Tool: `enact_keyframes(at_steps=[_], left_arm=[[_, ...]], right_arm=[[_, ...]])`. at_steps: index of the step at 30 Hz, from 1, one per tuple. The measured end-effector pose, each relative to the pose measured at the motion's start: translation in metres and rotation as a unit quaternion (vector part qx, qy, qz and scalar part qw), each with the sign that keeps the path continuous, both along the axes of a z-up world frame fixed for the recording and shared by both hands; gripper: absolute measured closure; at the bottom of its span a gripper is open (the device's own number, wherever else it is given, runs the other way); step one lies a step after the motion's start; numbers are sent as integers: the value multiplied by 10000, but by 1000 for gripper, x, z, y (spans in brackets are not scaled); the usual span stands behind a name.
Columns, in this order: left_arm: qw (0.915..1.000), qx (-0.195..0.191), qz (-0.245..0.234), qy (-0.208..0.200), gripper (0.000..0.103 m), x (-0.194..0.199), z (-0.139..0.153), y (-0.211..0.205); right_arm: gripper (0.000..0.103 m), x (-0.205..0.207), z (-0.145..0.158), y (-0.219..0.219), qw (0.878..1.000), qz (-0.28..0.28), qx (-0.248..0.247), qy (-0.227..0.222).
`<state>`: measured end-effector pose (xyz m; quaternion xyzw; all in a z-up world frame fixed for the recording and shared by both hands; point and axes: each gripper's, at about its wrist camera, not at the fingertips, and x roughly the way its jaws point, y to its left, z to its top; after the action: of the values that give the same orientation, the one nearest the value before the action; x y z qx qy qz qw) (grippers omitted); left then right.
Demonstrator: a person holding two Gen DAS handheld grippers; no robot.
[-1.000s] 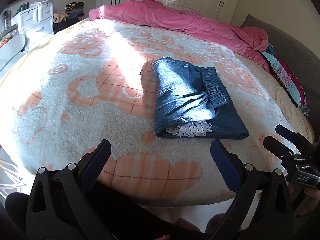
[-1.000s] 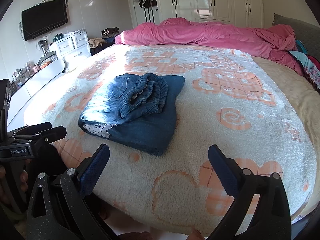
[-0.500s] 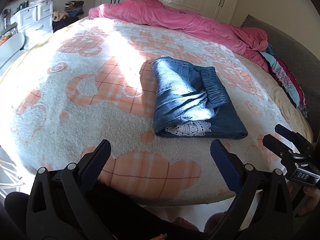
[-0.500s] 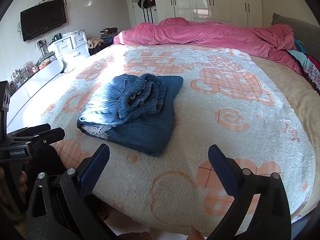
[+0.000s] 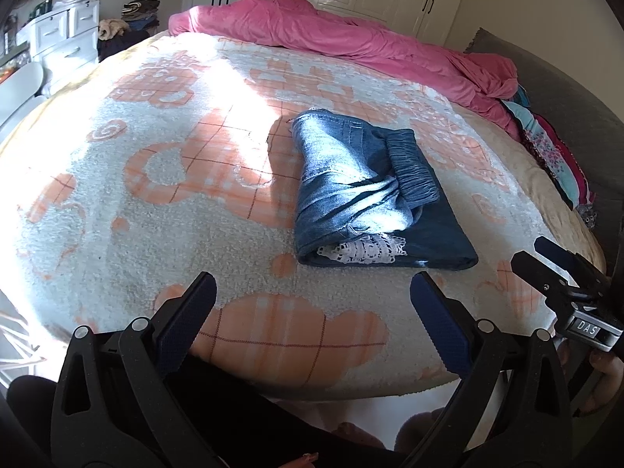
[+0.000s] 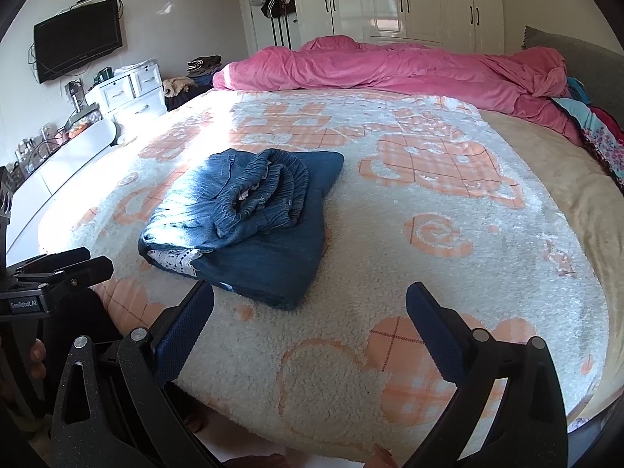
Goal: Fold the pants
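Blue denim pants [image 5: 362,191] lie folded in a compact stack on the bed's white and orange blanket [image 5: 156,202], with white lace showing at the near edge. They also show in the right wrist view [image 6: 249,222]. My left gripper [image 5: 312,304] is open and empty, held back at the bed's near edge, short of the pants. My right gripper [image 6: 310,308] is open and empty, also at the near edge, just in front of the stack. The right gripper shows at the right of the left wrist view [image 5: 553,269]. The left gripper shows at the left of the right wrist view [image 6: 58,269].
A pink duvet [image 6: 390,66] is bunched along the far side of the bed. Colourful clothes [image 5: 553,156] lie at the right edge by a grey headboard [image 6: 577,54]. White drawers [image 6: 128,89] and a wall TV [image 6: 78,50] stand to the left. White wardrobes [image 6: 409,0] line the back.
Both grippers have drifted slightly, staying open and back from the pants. The pants have not moved.
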<state>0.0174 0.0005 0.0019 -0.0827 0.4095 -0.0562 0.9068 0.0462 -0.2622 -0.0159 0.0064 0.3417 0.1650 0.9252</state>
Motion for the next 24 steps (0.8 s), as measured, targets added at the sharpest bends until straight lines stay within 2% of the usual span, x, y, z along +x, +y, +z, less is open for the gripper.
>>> enact_keyframes(at_steps=[11,16,21,24], left_arm=[[9999,-109,46,75,10,1,-3,5],[9979,302,470,330,10,8,-9,13],[9964,153,743,375,10,20,-10,44],[9928,482,990,461,10,42,-9,74]], right_arm=[[5,7,-2,-3,10000,-72,-44,32],[5,15,-9,-8,9997,-202,-75,107],[5,32,-17,-28,9983,-536,-70,220],[5,51,-20,-57,9948,-974,-173,235]])
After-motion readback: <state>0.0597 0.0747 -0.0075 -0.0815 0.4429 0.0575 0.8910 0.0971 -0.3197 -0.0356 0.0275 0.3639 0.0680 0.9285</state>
